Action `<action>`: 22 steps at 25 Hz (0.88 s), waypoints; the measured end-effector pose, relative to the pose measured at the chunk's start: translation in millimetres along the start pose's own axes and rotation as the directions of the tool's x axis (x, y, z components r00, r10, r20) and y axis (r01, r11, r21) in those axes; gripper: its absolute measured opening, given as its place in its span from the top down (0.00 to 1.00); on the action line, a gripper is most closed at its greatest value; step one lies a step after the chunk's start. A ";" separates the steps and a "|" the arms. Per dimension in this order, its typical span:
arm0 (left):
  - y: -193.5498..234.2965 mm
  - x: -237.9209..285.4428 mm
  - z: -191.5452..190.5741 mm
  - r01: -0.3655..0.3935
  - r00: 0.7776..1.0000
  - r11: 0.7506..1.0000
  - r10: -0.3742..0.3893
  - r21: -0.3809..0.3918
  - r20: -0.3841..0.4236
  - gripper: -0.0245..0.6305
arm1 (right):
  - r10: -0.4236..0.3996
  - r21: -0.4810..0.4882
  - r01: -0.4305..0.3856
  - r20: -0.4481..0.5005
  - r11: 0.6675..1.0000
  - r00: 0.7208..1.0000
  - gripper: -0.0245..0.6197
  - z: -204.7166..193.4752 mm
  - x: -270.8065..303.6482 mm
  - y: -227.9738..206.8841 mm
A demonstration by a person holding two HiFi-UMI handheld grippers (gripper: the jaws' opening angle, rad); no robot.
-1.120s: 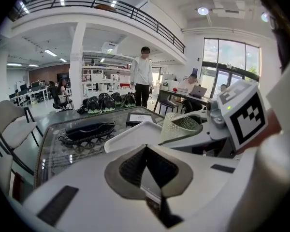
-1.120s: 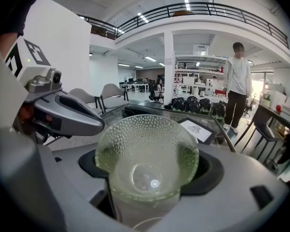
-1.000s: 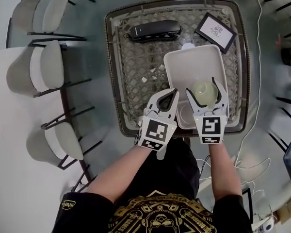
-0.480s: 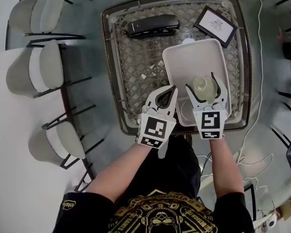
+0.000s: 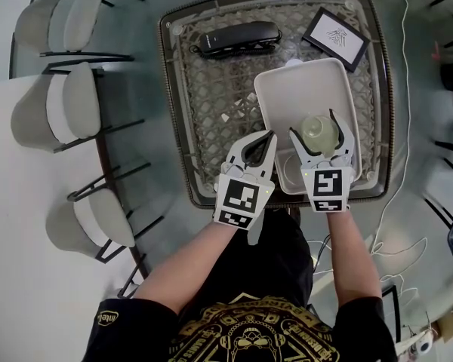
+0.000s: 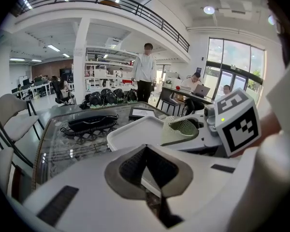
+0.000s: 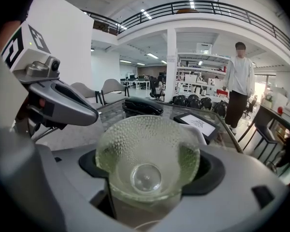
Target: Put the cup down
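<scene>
Cup: pale green dimpled glass, empty, clamped between the fingers of the right gripper, over the white tray.

You are working in an open-plan office. Far ahead of the left claw stand rows of desks under ceiling strip lights, and ahead to its right a seated person works at a laptop beside glass doors. A railed mezzanine runs overhead; a desk phone lies ahead-left of the claw.
</scene>
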State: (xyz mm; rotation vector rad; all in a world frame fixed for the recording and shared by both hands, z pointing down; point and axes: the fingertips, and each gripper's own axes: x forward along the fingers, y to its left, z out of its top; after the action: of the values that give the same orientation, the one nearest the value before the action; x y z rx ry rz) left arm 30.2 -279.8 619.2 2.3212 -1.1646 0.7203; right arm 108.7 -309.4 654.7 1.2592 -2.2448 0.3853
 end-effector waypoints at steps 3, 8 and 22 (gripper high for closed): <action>-0.2 -1.7 0.7 0.000 1.000 1.000 0.000 -0.004 0.001 0.96 | 0.006 -0.013 -0.006 -0.002 1.000 1.000 0.34 -0.1 0.7 1.0; -1.2 -3.9 3.3 0.000 1.000 1.000 0.000 -0.009 0.009 0.96 | 0.009 -0.014 -0.009 -0.010 1.000 1.000 0.34 -0.8 1.6 0.7; -1.2 -17.4 12.5 0.005 0.999 1.000 -0.005 -0.004 0.031 0.96 | 0.020 0.052 -0.018 -0.033 0.998 0.999 0.28 -6.7 -3.1 -0.1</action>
State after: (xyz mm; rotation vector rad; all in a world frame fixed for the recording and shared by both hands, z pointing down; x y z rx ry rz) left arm 25.4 -276.3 598.6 2.3389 -1.1718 0.6811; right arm 112.2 -304.0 658.3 1.2490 -2.2330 0.4715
